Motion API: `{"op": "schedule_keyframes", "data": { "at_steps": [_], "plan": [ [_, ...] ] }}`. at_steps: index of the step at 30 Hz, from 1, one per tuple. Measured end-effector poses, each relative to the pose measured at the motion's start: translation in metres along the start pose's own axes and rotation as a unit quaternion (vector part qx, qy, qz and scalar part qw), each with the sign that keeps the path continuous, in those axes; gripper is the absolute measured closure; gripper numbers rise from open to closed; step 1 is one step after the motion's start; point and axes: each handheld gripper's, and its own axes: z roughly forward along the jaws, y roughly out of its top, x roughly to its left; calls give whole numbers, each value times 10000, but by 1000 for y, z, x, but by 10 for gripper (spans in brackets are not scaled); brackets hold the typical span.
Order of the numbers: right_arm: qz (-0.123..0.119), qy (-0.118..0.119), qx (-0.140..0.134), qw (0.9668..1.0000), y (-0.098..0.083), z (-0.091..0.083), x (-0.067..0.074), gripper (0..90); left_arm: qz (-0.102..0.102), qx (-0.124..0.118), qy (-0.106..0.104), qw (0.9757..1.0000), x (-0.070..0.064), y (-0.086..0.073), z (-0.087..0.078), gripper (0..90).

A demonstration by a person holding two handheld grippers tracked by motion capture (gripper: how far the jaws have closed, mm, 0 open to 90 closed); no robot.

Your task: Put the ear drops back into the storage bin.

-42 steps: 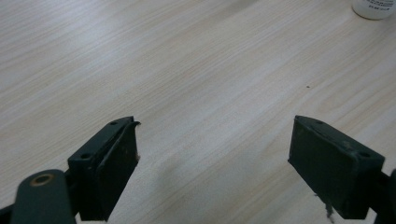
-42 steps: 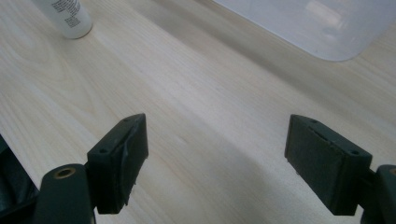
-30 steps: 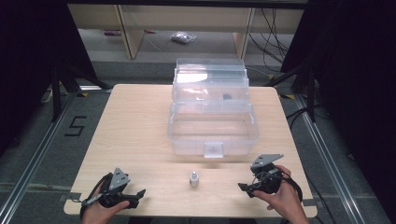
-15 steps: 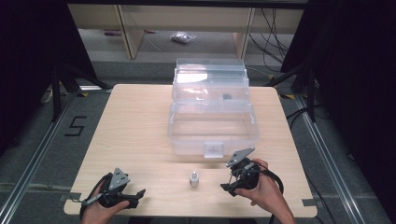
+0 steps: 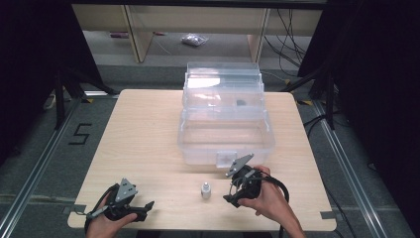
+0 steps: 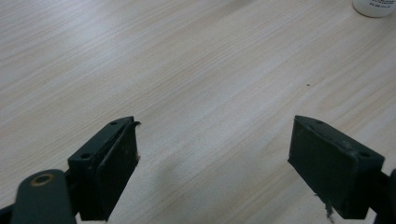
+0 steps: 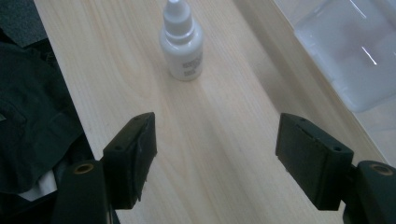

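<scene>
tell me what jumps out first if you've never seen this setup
The big clear plastic box with its lid up stands at the middle of the wooden table, toward its far side. In front of it stands a small white dropper bottle, upright near the table's near edge. The right gripper sits just beside the bottle with jaws wide apart, while the left gripper rests at the near left corner, also open.

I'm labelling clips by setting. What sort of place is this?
Probably a lab or recording room, not a home: a bare wooden table ringed by black curtains, a taped number on the floor, and loose cables behind.
</scene>
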Motion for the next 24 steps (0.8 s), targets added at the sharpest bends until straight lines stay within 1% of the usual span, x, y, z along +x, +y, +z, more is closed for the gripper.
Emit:
{"op": "schedule_keyframes", "data": {
  "at_steps": [1, 3, 4, 5, 6, 7, 9, 12, 20, 21, 24],
  "plan": [
    [-51, 7, -10, 10000, 1, 0, 0, 300, -3, -5, 3, 10000, 0, 0, 0, 150],
    [-14, 36, 11, 10000, 2, 0, 1, 300, -1, 0, 1, 10000, 0, 0, 0, 150],
    [-88, 50, 10, 9999, 3, 1, 1, 300, 8, 6, 12, 10000, 0, 0, 0, 150],
    [-91, 68, 16, 9999, 4, 2, 2, 300, -4, -6, 16, 10000, 0, 0, 0, 150],
    [-15, 68, 67, 10000, 4, 2, 4, 300, -6, -6, 19, 10000, 0, 0, 0, 150],
    [-96, 74, 43, 9999, 5, 3, 3, 301, -27, -7, 20, 10000, 0, 0, 0, 150],
    [-135, 93, 86, 9998, 7, 5, 5, 303, -10, -3, 15, 10000, 0, 0, 0, 150],
    [-169, 139, 113, 9997, 10, 6, 6, 305, 10, -2, 11, 10000, 0, 0, 0, 150],
    [-287, 198, 162, 9993, 17, 10, 10, 317, -48, -8, 12, 10000, 0, 0, 0, 150],
    [-296, 243, 171, 9991, 18, 10, 11, 317, -15, 4, 9, 10000, 1, 0, 0, 150],
    [-357, 247, 195, 9989, 21, 13, 12, 317, -19, 3, 3, 10000, 0, 0, 0, 151]
  ]
}}
